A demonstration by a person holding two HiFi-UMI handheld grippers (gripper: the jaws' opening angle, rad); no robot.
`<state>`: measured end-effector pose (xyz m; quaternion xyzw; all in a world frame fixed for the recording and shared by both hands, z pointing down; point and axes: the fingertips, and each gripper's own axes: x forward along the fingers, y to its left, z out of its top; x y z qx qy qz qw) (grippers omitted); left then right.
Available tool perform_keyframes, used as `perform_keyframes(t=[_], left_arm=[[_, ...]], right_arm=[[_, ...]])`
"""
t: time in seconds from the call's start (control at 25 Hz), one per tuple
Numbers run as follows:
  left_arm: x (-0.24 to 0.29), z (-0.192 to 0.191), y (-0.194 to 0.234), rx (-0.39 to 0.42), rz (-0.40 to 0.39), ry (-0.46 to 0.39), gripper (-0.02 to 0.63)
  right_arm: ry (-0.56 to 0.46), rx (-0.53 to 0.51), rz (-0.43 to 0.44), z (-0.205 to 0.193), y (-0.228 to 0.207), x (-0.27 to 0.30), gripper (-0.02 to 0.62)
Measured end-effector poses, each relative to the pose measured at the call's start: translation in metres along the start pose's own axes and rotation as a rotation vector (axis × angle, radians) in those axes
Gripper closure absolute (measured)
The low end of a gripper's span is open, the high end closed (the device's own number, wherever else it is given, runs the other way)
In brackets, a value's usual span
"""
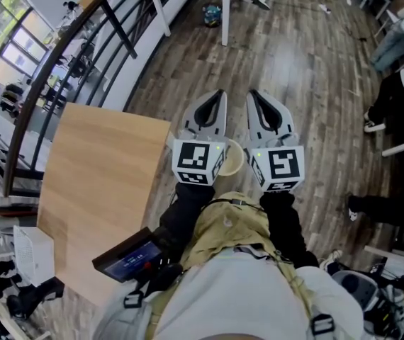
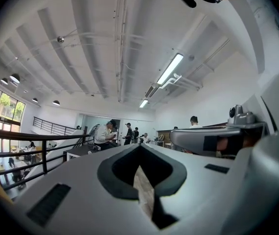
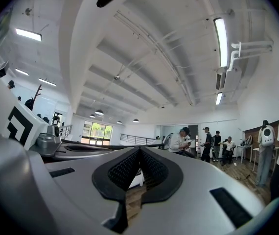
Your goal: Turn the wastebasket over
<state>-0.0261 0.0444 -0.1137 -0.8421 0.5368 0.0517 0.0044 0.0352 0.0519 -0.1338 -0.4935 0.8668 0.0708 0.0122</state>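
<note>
No word, number or brand name can be read anywhere. The left cube (image 1: pixel 197 161) on the left gripper (image 1: pixel 219 94) and the right cube (image 1: pixel 282 167) on the right gripper (image 1: pixel 254 95) carry only black-and-white square marker patterns. The blue device screen (image 1: pixel 132 256) shows lines too small to read.

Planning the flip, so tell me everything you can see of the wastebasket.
The wastebasket shows only in the head view: a round, cream rim, plastic by its look, seemingly mouth up, not yet turned over. It stands on the wooden floor near the table corner, partly hidden behind the left hand-held gripper and right hand-held gripper, both shut and empty.
</note>
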Motion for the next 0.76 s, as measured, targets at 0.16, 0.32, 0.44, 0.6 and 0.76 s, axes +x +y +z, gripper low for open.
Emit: perform_keyframes(t=[0.16, 0.32, 0.44, 0.6, 0.76], left_arm=[[-0.005, 0.003, -0.005, -0.008, -0.014, -0.003, 0.604], [-0.009, 0.008, -0.002, -0.008, 0.002, -0.014, 0.604], [-0.013, 0.009, 0.003, -0.016, 0.019, -0.015, 0.604], [-0.014, 0.006, 0.006, -0.021, 0.033, -0.017, 0.604], [-0.013, 0.003, 0.008, -0.021, 0.041, -0.019, 0.604]], right_arm=[[-0.007, -0.004, 0.004, 0.003, 0.002, -0.003, 0.575], [0.004, -0.016, -0.003, 0.002, 0.003, -0.006, 0.575], [0.008, -0.02, 0.001, 0.001, 0.006, -0.005, 0.575], [0.006, -0.021, 0.008, -0.001, 0.006, -0.006, 0.575], [0.004, -0.026, 0.014, -0.003, 0.005, -0.006, 0.575]])
